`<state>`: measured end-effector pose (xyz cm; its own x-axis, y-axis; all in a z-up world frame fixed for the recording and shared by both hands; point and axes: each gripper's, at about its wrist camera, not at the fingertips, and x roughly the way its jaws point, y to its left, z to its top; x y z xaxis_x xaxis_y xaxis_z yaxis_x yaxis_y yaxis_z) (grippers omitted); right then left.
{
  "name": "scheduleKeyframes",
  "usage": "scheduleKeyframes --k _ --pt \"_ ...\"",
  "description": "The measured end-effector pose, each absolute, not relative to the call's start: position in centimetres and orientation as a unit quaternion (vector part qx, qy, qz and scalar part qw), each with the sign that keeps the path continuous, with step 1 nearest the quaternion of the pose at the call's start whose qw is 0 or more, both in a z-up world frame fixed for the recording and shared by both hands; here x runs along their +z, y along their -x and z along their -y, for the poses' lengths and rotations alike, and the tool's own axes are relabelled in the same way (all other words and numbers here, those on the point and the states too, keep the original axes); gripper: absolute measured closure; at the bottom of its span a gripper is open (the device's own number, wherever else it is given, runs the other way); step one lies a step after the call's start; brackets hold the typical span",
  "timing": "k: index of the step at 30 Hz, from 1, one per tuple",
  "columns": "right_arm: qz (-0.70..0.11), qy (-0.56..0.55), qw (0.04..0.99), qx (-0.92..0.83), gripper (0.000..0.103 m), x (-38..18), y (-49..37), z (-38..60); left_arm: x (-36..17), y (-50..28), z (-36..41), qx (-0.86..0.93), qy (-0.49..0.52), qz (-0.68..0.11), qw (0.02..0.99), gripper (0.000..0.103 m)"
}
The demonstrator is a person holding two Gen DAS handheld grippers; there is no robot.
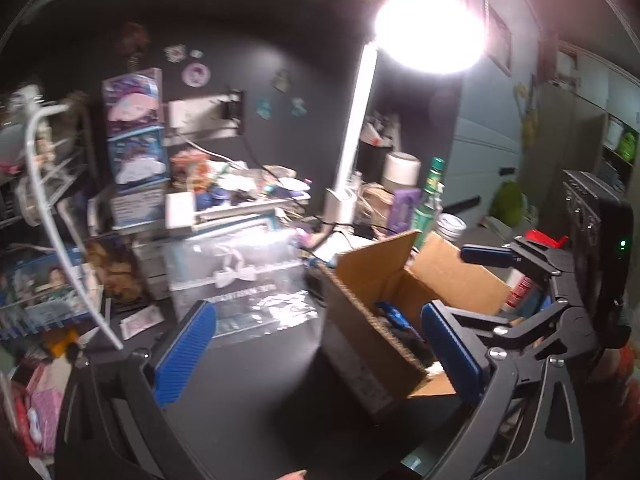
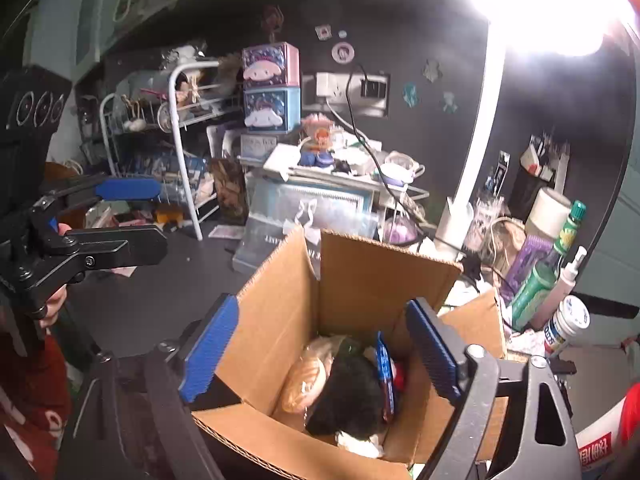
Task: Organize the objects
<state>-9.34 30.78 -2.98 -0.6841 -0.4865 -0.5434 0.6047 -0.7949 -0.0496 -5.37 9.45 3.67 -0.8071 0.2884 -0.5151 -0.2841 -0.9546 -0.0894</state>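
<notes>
An open cardboard box (image 2: 348, 280) stands on the dark desk; it also shows in the left wrist view (image 1: 376, 276). Inside lie a black item (image 2: 348, 396), a tan packet (image 2: 304, 380) and a blue pack (image 2: 385, 368). My right gripper (image 2: 320, 352) is open and empty, held over the box's open top. My left gripper (image 1: 316, 348) is open and empty, above the desk just left of the box. The left gripper shows at the left of the right wrist view (image 2: 128, 216). The right gripper shows at the right of the left wrist view (image 1: 496, 256).
A clear plastic bag (image 1: 256, 304) lies on the desk beside the box. A white wire rack (image 2: 180, 128) and stacked cartoon boxes (image 2: 272, 88) stand at the back. A green bottle (image 2: 548, 268), spray bottle (image 2: 568, 276) and white jar (image 2: 568, 320) stand right of the box. A lamp post (image 2: 476, 140) rises behind.
</notes>
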Motion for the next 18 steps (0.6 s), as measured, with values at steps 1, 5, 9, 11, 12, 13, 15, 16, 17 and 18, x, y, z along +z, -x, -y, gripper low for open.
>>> scheduleKeyframes --k 1,5,9,11,12,13,15,16,17,18 --pt "-0.114 -0.246 0.298 -0.915 0.010 -2.9 9.0 -30.7 3.6 5.0 -9.0 0.954 0.265 0.008 0.142 0.001" --pt "-0.095 -0.216 0.305 -0.923 0.004 -2.7 8.3 -30.6 3.0 3.9 -7.2 0.959 0.259 0.036 0.108 0.001" --pt "-0.067 -0.210 0.327 -0.919 0.002 -2.7 8.4 -31.1 2.5 3.6 -6.5 0.962 0.254 0.047 0.083 0.001" --pt "-0.054 -0.212 0.338 -0.916 0.001 -2.7 8.5 -31.3 2.3 3.5 -6.3 0.963 0.255 0.050 0.076 0.001" --pt "-0.050 -0.214 0.341 -0.914 0.001 -2.7 8.6 -31.5 2.3 3.4 -6.2 0.963 0.255 0.050 0.074 0.001" --pt "-0.048 -0.215 0.344 -0.913 0.001 -2.7 8.7 -31.6 2.4 3.5 -6.3 0.963 0.255 0.050 0.074 0.001" --pt "-0.048 -0.215 0.347 -0.912 0.001 -2.7 8.8 -31.7 2.3 3.7 -6.4 0.963 0.255 0.047 0.069 0.001" --pt "-0.048 -0.215 0.344 -0.913 0.001 -2.7 8.6 -31.6 2.3 3.8 -6.4 0.963 0.255 0.046 0.068 0.001" --pt "-0.051 -0.215 0.344 -0.913 0.001 -2.7 8.6 -31.6 2.3 3.9 -6.5 0.963 0.256 0.045 0.067 0.001" --pt "-0.053 -0.215 0.344 -0.912 0.001 -2.8 8.6 -31.6 2.3 4.1 -6.6 0.963 0.257 0.045 0.067 0.001"
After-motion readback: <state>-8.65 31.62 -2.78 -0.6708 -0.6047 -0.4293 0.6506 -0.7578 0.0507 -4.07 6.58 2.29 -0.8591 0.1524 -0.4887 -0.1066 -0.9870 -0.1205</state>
